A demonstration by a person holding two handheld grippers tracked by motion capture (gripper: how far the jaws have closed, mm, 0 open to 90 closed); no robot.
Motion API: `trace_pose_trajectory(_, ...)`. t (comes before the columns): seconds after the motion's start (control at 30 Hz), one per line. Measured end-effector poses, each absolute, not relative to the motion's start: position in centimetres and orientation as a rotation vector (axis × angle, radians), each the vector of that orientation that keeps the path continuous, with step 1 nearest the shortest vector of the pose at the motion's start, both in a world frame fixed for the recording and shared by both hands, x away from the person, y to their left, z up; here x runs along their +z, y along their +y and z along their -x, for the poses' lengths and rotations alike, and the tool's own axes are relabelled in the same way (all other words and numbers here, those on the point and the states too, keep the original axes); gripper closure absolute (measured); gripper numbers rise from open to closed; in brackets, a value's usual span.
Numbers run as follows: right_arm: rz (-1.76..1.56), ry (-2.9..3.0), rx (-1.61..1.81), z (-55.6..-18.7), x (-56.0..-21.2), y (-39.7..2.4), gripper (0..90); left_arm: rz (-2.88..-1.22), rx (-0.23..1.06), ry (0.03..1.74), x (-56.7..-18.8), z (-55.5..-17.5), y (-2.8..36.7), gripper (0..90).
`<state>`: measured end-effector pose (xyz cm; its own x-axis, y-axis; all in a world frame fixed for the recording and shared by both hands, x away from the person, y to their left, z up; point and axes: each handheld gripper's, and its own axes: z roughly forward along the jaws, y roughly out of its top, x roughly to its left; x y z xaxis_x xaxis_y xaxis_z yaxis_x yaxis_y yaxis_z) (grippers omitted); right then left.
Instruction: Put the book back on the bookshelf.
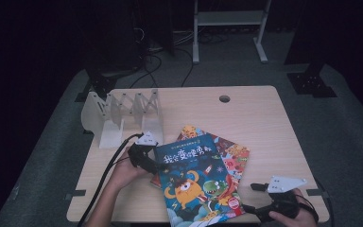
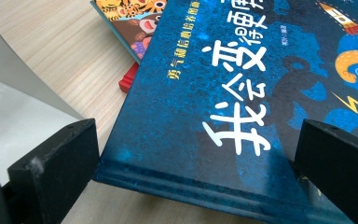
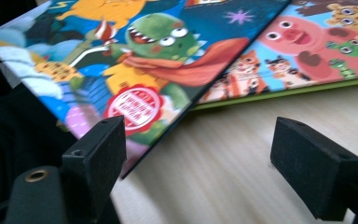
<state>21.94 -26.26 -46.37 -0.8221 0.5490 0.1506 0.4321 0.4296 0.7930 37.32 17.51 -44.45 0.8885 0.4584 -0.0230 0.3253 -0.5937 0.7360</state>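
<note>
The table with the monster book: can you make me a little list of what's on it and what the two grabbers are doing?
top book: dark blue monster book, lying flat on the pile
under it: a colourful animal book and a red book edge
rack: white book rack, standing at the table's back left, no books in it
table: light wood table
left gripper: open, jaws either side of the blue book's spine corner
right gripper: open, by the blue book's lower right corner, not touching it
</note>
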Motion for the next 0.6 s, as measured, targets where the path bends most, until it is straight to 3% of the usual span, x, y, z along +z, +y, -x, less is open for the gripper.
trace_pose_trajectory(0.6,-0.918,2.566,1.331,-22.6,-47.1,-27.0,12.6,-2.272,0.181,0.563,-44.4,-36.9,18.1,0.0)
